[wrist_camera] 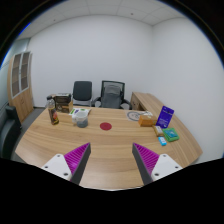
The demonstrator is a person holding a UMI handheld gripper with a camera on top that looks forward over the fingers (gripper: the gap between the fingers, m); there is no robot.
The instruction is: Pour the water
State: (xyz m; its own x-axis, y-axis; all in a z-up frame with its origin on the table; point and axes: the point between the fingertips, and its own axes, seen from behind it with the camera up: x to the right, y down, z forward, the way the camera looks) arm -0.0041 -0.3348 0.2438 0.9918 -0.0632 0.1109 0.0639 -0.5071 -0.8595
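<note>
My gripper [112,160] is open above the near part of a long wooden table [105,140], with only bare wood between its purple pads [74,157]. Far beyond the fingers, a glass pitcher-like vessel [79,118] stands on the table beside a dark tall bottle [52,111]. A small red coaster-like disc [106,127] lies a little to the right of the vessel. All of these are well out of reach of the fingers.
A brown box [62,102] stands behind the bottle. At the table's right end sit a purple carton [165,117], an orange packet [148,119] and a green item [168,134]. Two office chairs [98,94] stand behind the table. A wooden cabinet [20,85] lines the left wall.
</note>
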